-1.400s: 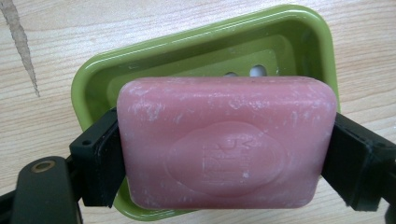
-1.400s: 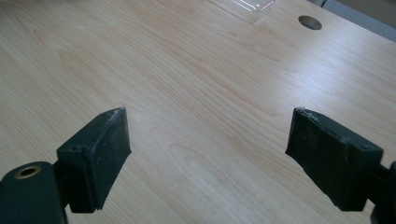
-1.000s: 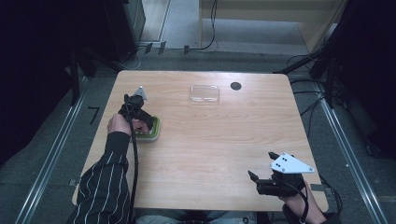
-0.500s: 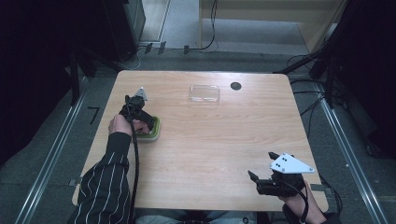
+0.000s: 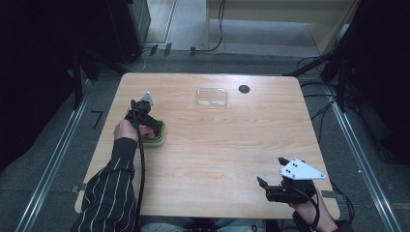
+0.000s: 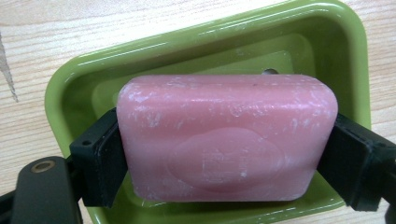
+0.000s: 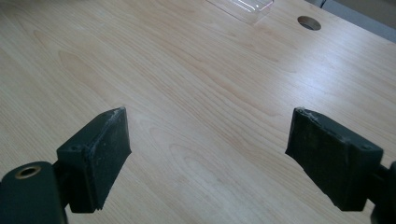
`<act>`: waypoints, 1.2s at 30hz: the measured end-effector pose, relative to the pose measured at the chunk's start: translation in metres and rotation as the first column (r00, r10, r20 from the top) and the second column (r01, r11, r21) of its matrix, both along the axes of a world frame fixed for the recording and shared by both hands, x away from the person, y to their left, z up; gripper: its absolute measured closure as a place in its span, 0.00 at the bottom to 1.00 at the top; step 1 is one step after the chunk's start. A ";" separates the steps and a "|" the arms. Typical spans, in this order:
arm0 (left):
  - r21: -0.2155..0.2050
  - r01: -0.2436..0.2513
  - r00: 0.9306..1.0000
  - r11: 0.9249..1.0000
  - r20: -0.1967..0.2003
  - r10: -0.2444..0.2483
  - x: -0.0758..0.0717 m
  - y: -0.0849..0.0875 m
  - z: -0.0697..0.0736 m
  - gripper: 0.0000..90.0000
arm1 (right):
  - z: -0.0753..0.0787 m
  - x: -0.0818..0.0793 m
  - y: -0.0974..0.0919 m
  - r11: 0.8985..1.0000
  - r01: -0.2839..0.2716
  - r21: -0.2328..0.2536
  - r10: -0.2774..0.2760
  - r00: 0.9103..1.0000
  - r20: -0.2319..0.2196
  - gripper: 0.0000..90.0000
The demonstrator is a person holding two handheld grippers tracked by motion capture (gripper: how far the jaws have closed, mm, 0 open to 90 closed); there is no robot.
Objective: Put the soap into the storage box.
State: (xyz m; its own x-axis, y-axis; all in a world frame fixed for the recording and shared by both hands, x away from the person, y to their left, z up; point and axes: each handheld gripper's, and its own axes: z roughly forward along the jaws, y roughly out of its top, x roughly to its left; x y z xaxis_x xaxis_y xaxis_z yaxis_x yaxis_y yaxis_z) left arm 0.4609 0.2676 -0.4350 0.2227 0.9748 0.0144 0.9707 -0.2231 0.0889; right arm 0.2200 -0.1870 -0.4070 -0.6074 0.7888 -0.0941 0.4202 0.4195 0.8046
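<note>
A pink bar of soap (image 6: 226, 137) lies in a green soap dish (image 6: 70, 88) on the wooden table. My left gripper (image 6: 224, 154) is shut on the soap, one black pad pressed against each of its short ends. From above, the left gripper (image 5: 153, 131) points down into the green dish (image 5: 160, 140) at the table's left side, held by a hand in a striped sleeve. My right gripper (image 7: 208, 154) stands open over bare wood, with nothing between its fingers. In the high view the right gripper (image 5: 263, 186) rests near the table's front right corner.
A clear plastic lid or tray (image 5: 212, 96) lies at the back middle of the table, with a round cable hole (image 5: 244, 89) just right of it. The clear tray (image 7: 240, 7) and the hole (image 7: 309, 22) also appear far ahead in the right gripper view.
</note>
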 end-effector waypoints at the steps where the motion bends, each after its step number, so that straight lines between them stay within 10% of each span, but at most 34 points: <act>1: 0.002 0.000 1.000 1.000 0.001 0.000 0.000 0.000 0.000 0.15 | 0.000 0.000 0.000 1.000 -0.001 0.000 0.001 1.000 0.000 0.15; 36: 0.002 -0.010 0.999 1.000 0.035 0.010 -0.001 0.002 0.006 0.10 | 0.000 -0.001 0.000 1.000 0.001 -0.002 -0.001 1.000 0.000 0.15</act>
State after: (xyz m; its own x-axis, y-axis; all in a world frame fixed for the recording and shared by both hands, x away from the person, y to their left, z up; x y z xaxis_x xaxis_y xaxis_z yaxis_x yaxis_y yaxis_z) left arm 0.4596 0.2697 -0.4291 0.2120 0.9770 0.0240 0.9693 -0.2133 0.1224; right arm 0.2194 -0.1875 -0.4071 -0.6069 0.7890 -0.0956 0.4208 0.4210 0.8035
